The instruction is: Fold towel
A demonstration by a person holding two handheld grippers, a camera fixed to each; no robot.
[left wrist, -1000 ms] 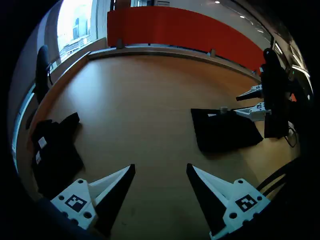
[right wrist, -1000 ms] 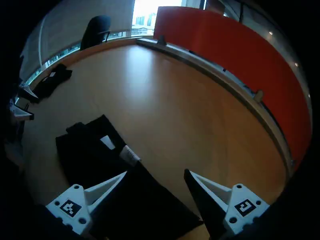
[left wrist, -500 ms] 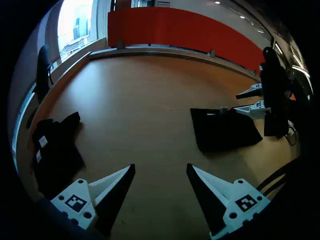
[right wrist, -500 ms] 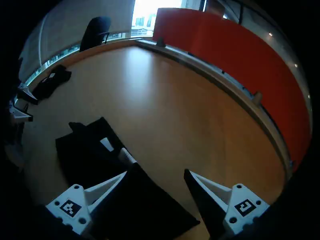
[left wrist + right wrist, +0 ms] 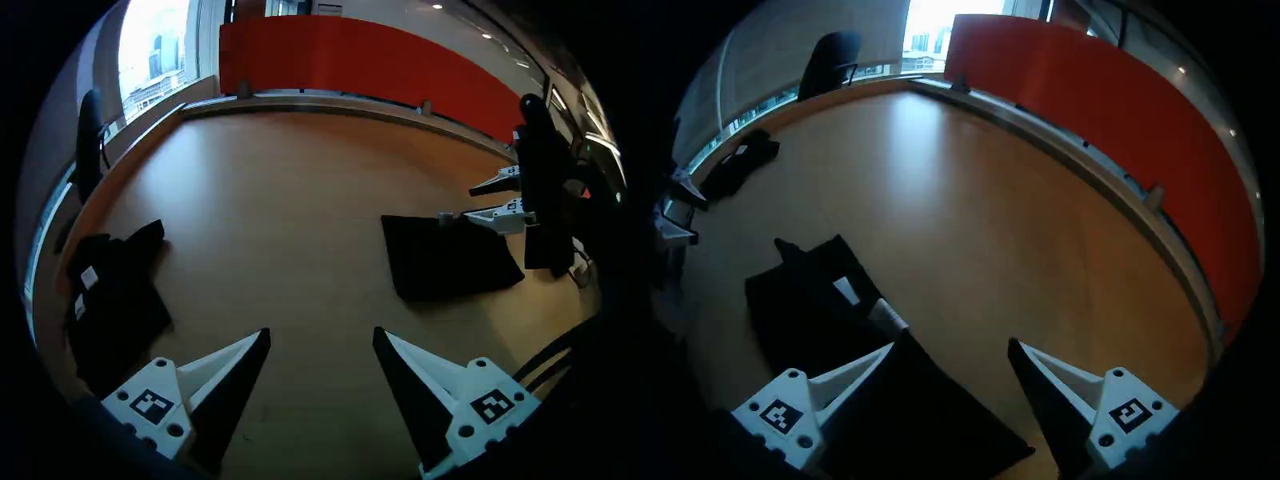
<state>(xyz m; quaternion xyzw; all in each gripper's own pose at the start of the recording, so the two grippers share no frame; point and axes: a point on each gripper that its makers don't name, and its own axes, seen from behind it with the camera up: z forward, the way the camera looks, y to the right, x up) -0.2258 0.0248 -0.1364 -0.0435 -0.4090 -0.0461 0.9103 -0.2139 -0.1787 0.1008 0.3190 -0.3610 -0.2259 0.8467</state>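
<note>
Towel (image 5: 816,312): black, on table (image 5: 976,200), below right gripper's (image 5: 952,344) left finger.
Long axis: diagonal, near right to far left.
Jaws: both pairs spread, empty; left gripper (image 5: 322,330) well apart.

You've got a black towel (image 5: 800,320), tan wooden table (image 5: 960,200), orange-red partition (image 5: 1120,104), and black-and-white square markers (image 5: 781,416) on white fingers (image 5: 830,378).

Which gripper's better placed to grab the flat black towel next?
Likely right: the right gripper hangs open at the edge of the black towel; the left gripper is open over the table, apart from it.
</note>
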